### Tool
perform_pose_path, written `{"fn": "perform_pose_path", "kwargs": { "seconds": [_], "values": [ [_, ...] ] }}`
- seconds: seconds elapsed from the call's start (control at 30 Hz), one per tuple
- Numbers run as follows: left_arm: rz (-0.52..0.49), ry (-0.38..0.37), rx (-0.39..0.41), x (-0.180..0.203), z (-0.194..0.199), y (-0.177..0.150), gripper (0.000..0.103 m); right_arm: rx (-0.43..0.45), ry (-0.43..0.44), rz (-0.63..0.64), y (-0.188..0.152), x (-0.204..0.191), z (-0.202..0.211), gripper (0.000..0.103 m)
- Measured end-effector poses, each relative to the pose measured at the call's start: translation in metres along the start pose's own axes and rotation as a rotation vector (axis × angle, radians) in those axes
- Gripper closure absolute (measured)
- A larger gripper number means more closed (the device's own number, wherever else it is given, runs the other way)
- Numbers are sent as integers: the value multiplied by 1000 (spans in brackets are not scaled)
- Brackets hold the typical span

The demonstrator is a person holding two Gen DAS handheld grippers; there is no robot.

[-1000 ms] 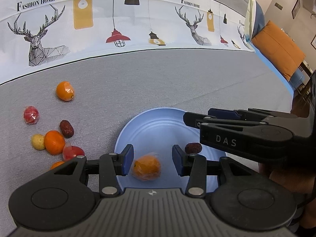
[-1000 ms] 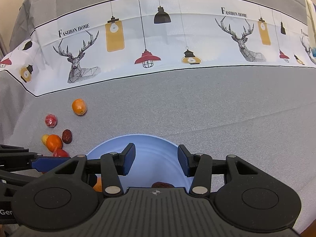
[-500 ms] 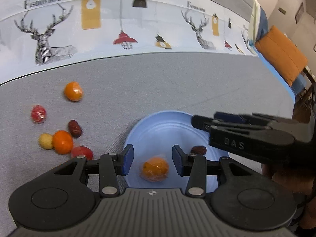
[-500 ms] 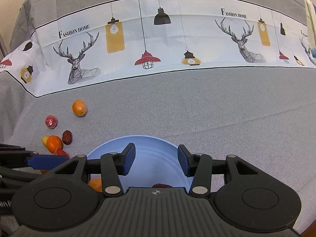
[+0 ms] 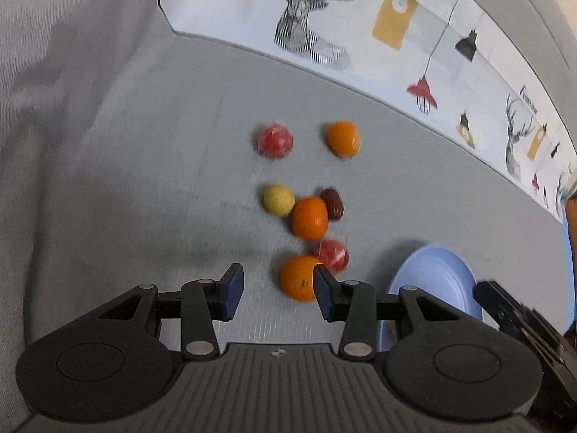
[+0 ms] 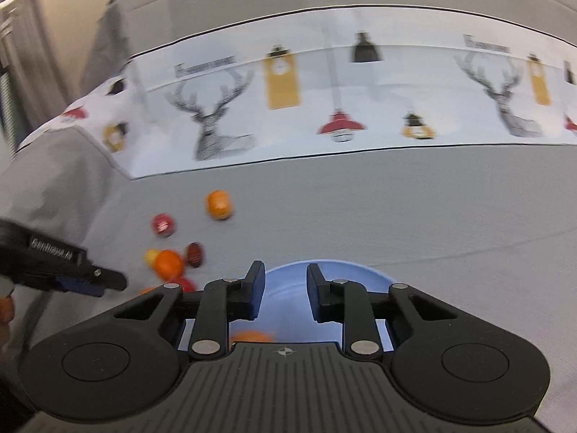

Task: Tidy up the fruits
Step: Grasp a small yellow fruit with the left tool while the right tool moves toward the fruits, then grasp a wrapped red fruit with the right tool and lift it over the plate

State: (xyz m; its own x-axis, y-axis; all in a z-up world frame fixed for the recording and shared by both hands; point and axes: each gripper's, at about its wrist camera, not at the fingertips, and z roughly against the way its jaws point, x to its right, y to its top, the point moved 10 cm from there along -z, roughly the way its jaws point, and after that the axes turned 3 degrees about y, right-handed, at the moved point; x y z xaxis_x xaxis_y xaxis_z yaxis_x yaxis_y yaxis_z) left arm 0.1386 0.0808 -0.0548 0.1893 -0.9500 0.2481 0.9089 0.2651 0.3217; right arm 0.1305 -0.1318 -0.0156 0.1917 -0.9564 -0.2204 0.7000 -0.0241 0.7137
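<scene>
Grey cloth covers the tabletop [image 5: 151, 166], with a white printed band of stags and lamps [image 5: 396, 29] running across its far side. Left tongs [image 5: 278, 290] are spread and pinch nothing; they hang over the loose fruit, tilted steeply down. Ahead of them and close to the right pad [image 5: 322, 294] lies the nearest orange [image 5: 298, 277], not touched by either pad as far as the blurred view shows. A red wrapped fruit [image 5: 333, 254] sits just beyond that orange, touching or nearly touching it. Farther ahead of the left tongs come a second orange [image 5: 310, 217], a pale yellow fruit [image 5: 278, 200] at its left and a dark red date [image 5: 332, 203] at its right, all three close together. Farthest out lie another red wrapped fruit [image 5: 275, 141] and a third orange [image 5: 343, 138], apart from each other.

To the right of the left tongs sits the blue plate [image 5: 436, 274]. Right tongs [image 6: 285, 294] hover over that plate [image 6: 324, 270]; their jaws are closing with a narrow gap between them and nothing in it. Below them, mostly hidden by the tool body, an orange fruit in the plate [image 6: 250, 335] shows as a sliver.
</scene>
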Motion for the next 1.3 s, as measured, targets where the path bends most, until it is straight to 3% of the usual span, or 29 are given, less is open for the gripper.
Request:
{"fn": "perform_pose_path", "kwargs": {
  "seconds": [0.27, 0.5, 0.57, 0.67, 0.73, 0.93, 1.1, 1.3],
  "values": [
    [-222, 77, -123, 2, -3, -39, 54, -27, 45, 20, -2, -23, -13, 76],
    [-323, 128, -174, -10, -3, -62, 55, -44, 78, 31, -5, -45, -22, 76],
    [-359, 121, -187, -7, -3, -68, 60, -52, 87, 34, -6, -50, -25, 76],
    [-413, 119, -210, 2, -8, -75, 77, -66, 105, 36, -9, -57, -30, 76],
    [-402, 115, -192, 4, -6, -71, 77, -77, 114, 36, -10, -61, -33, 76],
    [-213, 95, -75, -8, 4, -34, 77, -117, 145, 11, -15, -66, -48, 76],
    [-140, 122, -46, -15, 5, -22, 77, -152, 181, -12, -15, -75, -68, 75],
    [-122, 143, -46, -10, -5, -16, 77, -186, 180, -26, -16, -81, -97, 60]
  ]
}}
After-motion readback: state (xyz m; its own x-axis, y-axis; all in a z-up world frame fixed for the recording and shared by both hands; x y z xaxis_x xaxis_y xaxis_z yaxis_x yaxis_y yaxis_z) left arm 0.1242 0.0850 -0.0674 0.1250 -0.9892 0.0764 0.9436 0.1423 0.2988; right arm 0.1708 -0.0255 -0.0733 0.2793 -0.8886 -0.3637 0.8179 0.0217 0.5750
